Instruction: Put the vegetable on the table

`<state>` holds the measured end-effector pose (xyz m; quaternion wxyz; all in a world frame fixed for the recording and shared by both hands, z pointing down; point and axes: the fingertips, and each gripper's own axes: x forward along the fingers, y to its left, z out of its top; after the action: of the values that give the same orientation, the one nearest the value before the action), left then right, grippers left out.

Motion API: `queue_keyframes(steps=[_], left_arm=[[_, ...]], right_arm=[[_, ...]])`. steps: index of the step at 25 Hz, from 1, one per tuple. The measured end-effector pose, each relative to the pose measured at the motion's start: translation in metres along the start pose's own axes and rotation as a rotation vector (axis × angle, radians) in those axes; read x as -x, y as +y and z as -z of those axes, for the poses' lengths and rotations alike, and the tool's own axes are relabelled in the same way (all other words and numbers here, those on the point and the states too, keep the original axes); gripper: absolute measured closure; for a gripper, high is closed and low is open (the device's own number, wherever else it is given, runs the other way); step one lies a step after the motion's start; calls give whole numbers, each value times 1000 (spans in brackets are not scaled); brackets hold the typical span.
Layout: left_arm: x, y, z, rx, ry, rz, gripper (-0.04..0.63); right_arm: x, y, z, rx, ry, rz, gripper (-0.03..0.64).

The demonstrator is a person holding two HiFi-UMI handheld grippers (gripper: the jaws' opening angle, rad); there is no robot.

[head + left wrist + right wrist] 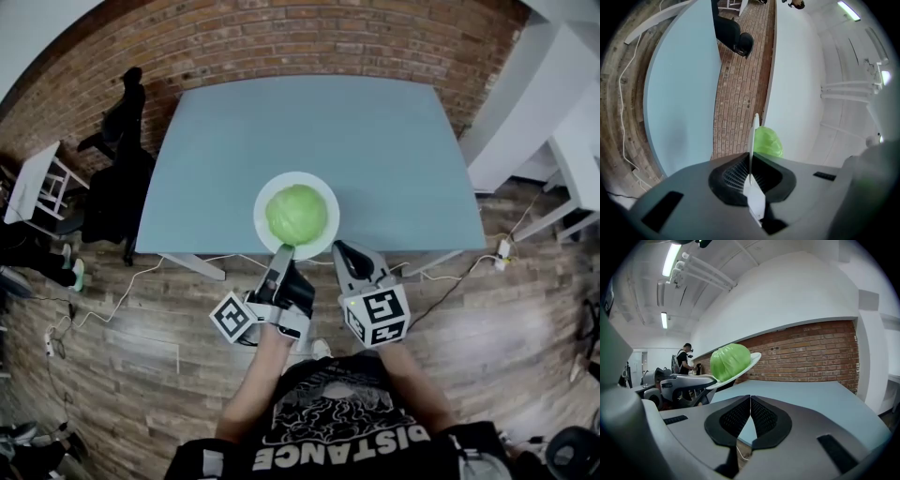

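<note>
A green cabbage (296, 213) rests on a white plate (266, 234) held over the near edge of the grey-blue table (375, 150). My left gripper (283, 255) is shut on the plate's near rim; in the left gripper view the plate (753, 140) stands edge-on between the jaws with the cabbage (767, 142) behind it. My right gripper (339, 249) hovers just right of the plate, shut and empty. In the right gripper view the cabbage (730, 361) and plate (745, 363) appear up to the left, with the left gripper (684, 383) below them.
A black chair (117, 178) stands at the table's left side. White tables (562, 122) are at the right and a small white stand (33, 183) at the far left. Cables (122, 291) lie on the wooden floor. A person (684, 357) stands far off.
</note>
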<state>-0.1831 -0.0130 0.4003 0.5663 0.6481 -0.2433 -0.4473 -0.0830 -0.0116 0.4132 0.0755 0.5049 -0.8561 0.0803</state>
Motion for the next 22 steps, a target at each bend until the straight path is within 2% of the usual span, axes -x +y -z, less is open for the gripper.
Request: queue_keyframes(steps=[13, 22], left_arm=[[-1, 5, -20, -3, -9, -11, 584], [-28, 20, -19, -15, 2, -9, 584]], right_arm=[[-18, 1, 2, -10, -3, -1, 607], [-35, -27, -1, -6, -23, -1, 607]])
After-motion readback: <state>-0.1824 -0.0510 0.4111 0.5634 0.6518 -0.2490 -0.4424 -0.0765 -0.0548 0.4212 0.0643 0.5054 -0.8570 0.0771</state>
